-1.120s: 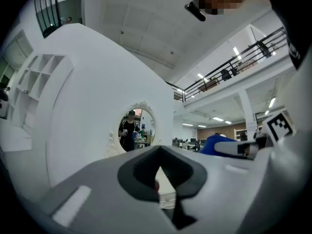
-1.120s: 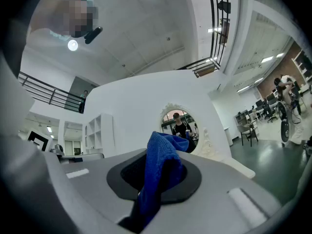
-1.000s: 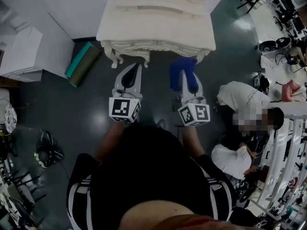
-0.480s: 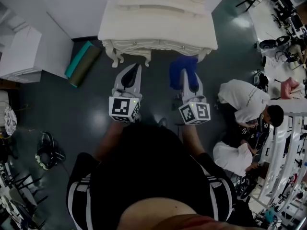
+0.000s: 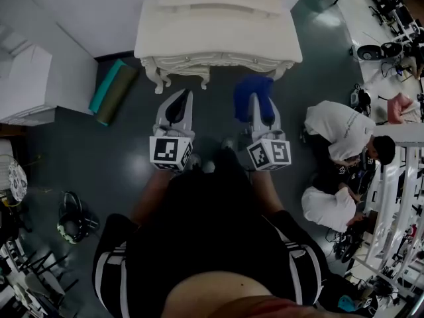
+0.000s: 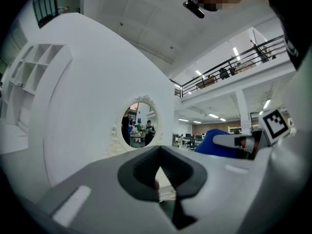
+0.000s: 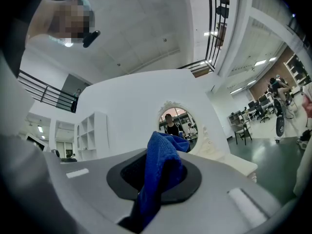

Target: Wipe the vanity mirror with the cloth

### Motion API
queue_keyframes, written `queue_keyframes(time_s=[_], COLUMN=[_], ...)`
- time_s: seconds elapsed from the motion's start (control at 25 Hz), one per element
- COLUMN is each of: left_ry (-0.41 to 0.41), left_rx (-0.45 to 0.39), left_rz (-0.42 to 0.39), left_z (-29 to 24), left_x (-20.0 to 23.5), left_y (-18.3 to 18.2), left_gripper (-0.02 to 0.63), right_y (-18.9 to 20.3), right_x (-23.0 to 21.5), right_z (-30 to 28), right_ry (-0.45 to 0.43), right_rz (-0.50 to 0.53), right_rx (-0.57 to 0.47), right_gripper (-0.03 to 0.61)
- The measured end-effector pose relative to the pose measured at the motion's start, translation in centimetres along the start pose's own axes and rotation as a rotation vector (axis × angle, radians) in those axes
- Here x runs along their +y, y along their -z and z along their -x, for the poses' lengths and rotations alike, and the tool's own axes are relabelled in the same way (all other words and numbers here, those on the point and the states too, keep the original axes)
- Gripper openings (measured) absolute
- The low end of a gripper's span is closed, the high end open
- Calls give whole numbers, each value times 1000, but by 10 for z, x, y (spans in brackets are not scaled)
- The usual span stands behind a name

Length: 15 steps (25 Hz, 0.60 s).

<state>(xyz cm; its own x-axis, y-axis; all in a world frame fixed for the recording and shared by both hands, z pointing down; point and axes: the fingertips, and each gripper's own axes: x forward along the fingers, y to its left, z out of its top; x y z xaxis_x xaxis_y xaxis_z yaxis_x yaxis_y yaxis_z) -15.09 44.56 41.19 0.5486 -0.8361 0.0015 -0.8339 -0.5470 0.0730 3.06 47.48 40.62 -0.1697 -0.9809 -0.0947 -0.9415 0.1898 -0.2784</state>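
1. Right tongs (image 5: 254, 105) are clamped tight on the blue cloth (image 5: 246, 90), just short of the white desk (image 5: 215, 38).
2. Left tongs (image 5: 180, 97) are drawn together, nothing between them.
3. The oval vanity mirror (image 7: 176, 123) stands on the desk, clear of the cloth.

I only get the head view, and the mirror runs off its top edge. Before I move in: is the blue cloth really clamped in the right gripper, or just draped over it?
Observer: Clamped. The right gripper has its jaws shut on the cloth, which bunches up past the tips.
Operator: And the left one?
Observer: The left gripper is shut, with nothing between its jaws.
Operator: Where is the mirror from there?
Observer: The vanity mirror is an ornate-edged oval straight ahead, beyond the cloth, which has not yet reached it.
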Motion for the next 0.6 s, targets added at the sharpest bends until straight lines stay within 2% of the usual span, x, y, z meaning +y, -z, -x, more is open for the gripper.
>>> queue_keyframes(time_s=[0.24,0.6], left_ry=[-9,-16], left_rx=[9,18], left_rz=[11,-2], left_z=[-37,-145], left_x=[3,13], left_y=[8,14], left_gripper=[8,8], right_y=[4,10], right_x=[-22,-82], right_z=[-31,-117], right_ry=[-14,-30], right_rz=[7,-19], right_rx=[14,25], right_gripper=[40,40])
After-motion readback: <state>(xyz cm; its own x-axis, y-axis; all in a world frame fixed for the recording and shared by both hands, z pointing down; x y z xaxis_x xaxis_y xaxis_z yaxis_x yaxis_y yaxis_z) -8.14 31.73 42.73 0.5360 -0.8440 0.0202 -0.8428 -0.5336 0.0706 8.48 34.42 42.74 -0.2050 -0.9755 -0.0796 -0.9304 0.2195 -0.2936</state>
